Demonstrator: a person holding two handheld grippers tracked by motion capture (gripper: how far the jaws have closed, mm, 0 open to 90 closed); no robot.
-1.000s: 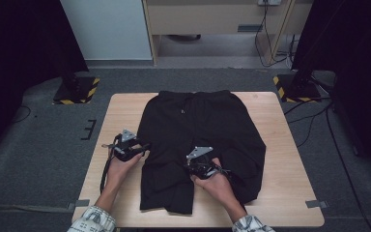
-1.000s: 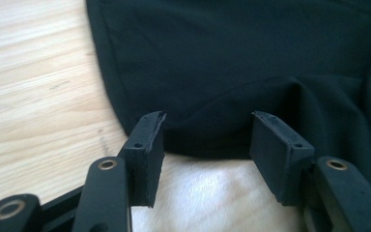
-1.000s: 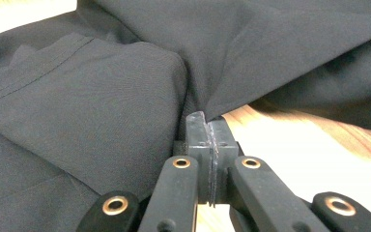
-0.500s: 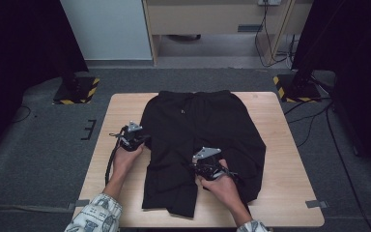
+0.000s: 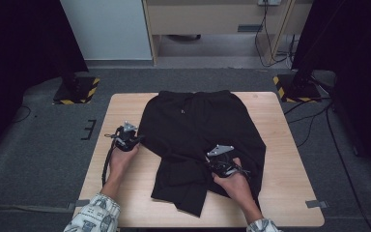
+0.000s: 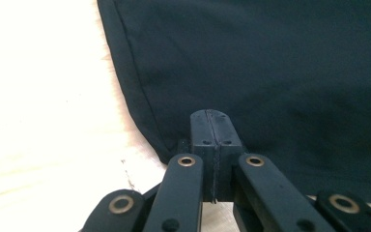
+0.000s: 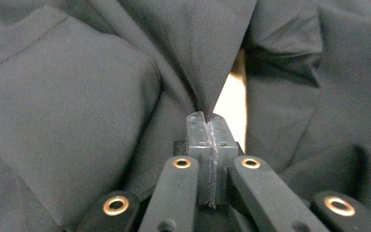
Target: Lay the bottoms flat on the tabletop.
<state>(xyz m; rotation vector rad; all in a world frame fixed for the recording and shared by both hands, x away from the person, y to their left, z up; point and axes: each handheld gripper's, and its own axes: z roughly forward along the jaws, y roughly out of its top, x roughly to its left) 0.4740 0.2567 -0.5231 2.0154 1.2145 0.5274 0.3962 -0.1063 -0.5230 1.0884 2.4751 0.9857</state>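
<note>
Black trousers (image 5: 198, 121) lie on the wooden table (image 5: 130, 193), drawstring waist at the far side and legs toward me. My left gripper (image 5: 135, 140) sits at the garment's left edge. In the left gripper view its jaws (image 6: 210, 116) are shut where the dark cloth (image 6: 270, 72) and its side seam run in under them. My right gripper (image 5: 212, 162) is over the legs, shut on a pinch of fabric. In the right gripper view that fabric (image 7: 207, 58) rises in a peak from the gripper (image 7: 205, 118), with table wood showing through a gap beside it.
Bare wood runs along the table's left, right and front margins. Around the table lie grey floor, cables and two stand bases (image 5: 75, 89) with yellow-black stripes; a cabinet stands behind. My patterned sleeve (image 5: 94, 217) enters at the bottom left.
The left gripper has moved up along the trousers' left edge and its jaws have shut there. The right gripper has moved right, dragging the leg fabric into a fold.
</note>
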